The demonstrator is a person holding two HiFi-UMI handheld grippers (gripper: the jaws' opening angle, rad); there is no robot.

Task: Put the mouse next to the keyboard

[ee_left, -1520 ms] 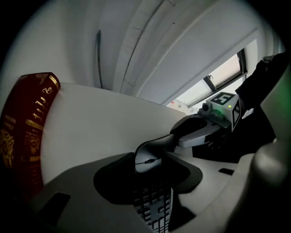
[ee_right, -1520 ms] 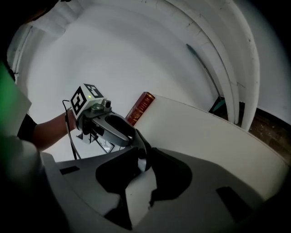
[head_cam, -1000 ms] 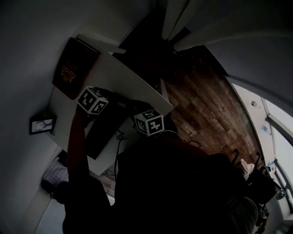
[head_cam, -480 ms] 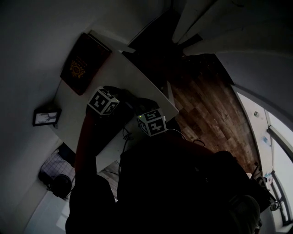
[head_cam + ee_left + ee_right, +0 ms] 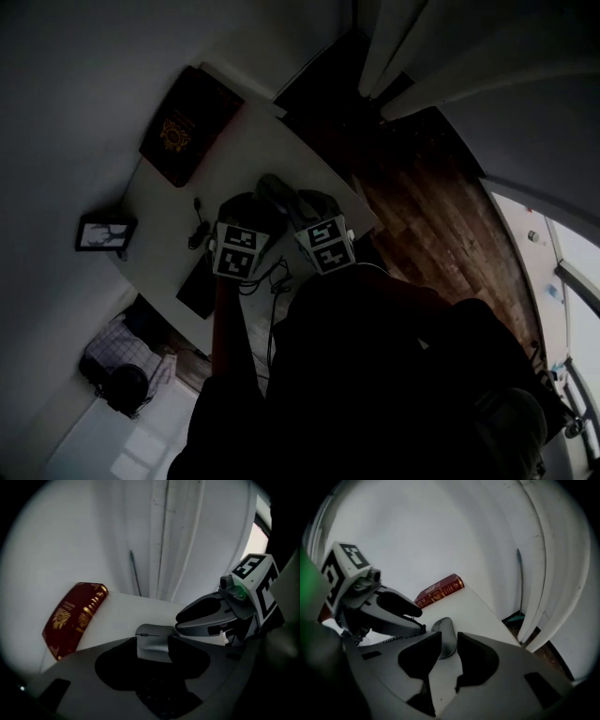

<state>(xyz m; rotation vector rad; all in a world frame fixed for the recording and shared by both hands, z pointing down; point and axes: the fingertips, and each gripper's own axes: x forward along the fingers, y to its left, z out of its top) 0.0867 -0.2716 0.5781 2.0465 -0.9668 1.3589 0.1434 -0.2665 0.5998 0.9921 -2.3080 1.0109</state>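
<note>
Darkness swallows most of the head view: the person's body fills its lower half, and the keyboard shows only as a black slab partly under the left gripper. Neither pair of jaws can be read there, but the gripper views show them. The left gripper's jaws have just been opening and stand wide, with the grey mouse in the gap between them. The right gripper is closed on the mouse's sides. The mouse rests on the white desk near the keyboard, a red book well beyond.
</note>
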